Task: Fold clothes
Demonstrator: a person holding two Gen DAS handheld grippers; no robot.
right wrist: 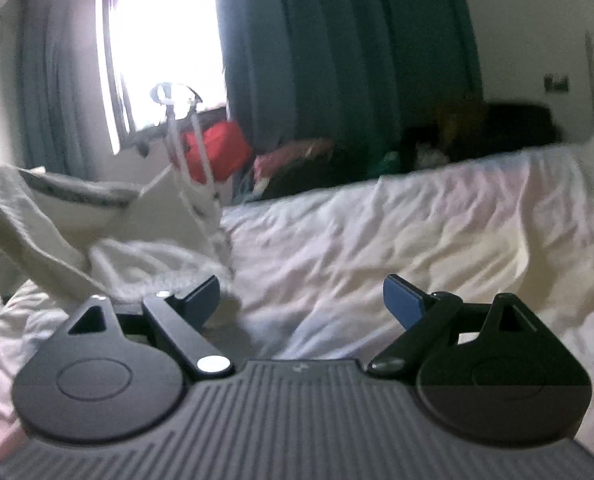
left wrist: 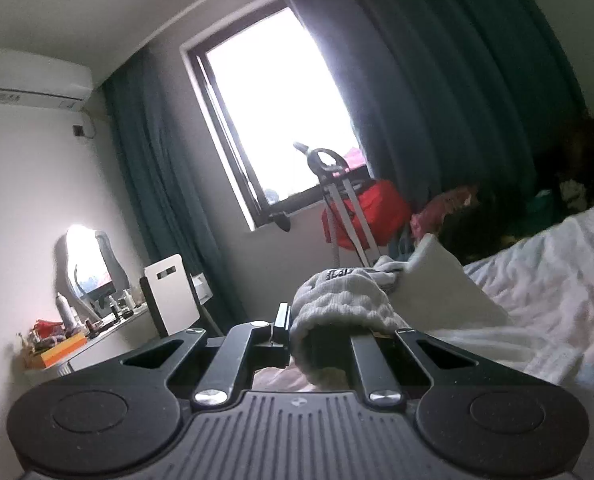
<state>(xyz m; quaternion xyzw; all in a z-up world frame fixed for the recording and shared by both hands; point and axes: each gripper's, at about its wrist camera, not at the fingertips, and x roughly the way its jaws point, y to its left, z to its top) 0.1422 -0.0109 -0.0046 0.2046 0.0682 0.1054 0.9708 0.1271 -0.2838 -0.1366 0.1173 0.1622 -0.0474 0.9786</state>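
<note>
Left wrist view: looking level across a bedroom toward a bright window (left wrist: 273,120) and teal curtains (left wrist: 437,80).
Left gripper (left wrist: 321,336): closing down on a grey-white ribbed knit garment (left wrist: 341,304), fabric bunching over and between the fingers, one finger (left wrist: 281,322) showing beside the cloth, the other buried under it.
Garment position: hanging raised off the white bedsheet (left wrist: 557,300), draping back toward a pale flat board (left wrist: 437,280) leaning behind it.
Pose: holding roughly horizontal, lifted above the mattress, pointing at the window wall.

Right wrist view: facing along the rumpled white bedsheet (right wrist: 377,240), picture smearing with motion.
Right gripper (right wrist: 301,304): standing wide apart, gripping nothing, blue-padded fingers (right wrist: 403,300) hovering low over the bedding.
Garment position: lying up and to the left, the ribbed knit garment (right wrist: 25,208) stretching from the raised end down onto the sheet.
Pose: tilting slightly, angling toward the cloth's trailing part.

Handling, judging by looks: seeming light, soft and floppy, sagging wherever unsupported, ribbing likely giving good friction.
Hold points, as a judgement: pinching a hem or corner edge, not the bulky middle, keeping layers from bundling.
</note>
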